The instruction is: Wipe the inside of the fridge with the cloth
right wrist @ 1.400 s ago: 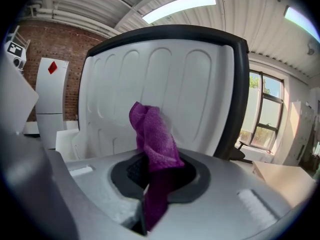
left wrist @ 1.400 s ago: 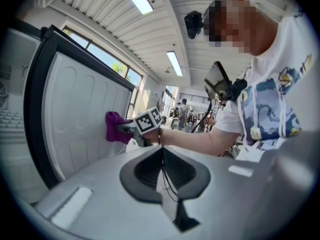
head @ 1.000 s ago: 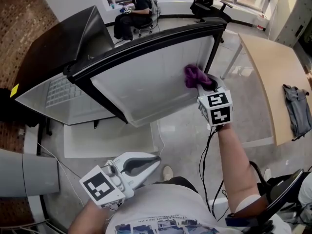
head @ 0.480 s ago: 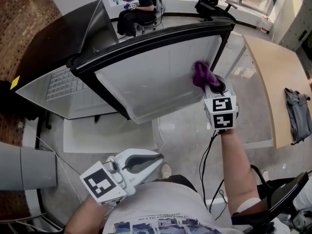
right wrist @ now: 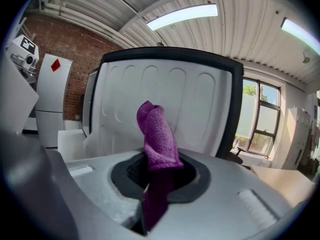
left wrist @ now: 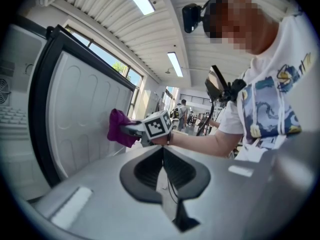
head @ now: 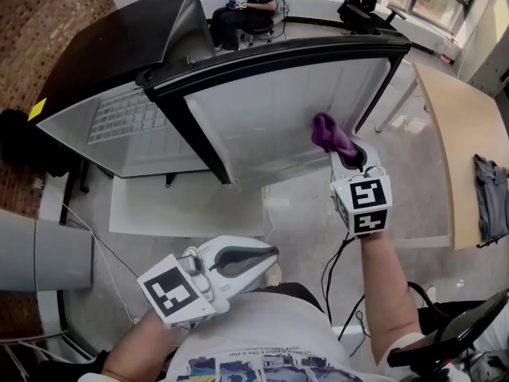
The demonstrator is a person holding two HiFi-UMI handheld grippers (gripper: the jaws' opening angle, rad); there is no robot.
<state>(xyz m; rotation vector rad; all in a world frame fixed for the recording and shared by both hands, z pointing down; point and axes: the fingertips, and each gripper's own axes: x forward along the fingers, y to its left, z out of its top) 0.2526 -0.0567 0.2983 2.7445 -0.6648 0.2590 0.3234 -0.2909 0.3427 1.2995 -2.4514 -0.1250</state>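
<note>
I see the black-framed white plastic fridge door (head: 270,110) at twelve o'clock. The purple terry cloth (head: 328,132), in my right gripper (head: 342,150), lies against its inner panel at one o'clock. My left gripper (head: 269,255) sits at seven o'clock, the pale wooden table (head: 461,134) at three.

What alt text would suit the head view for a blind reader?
Seen from above, the right gripper clamps a purple cloth and holds it at the white inner panel of an open fridge door. The left gripper hangs low by the person's body, jaws together and empty.
</note>
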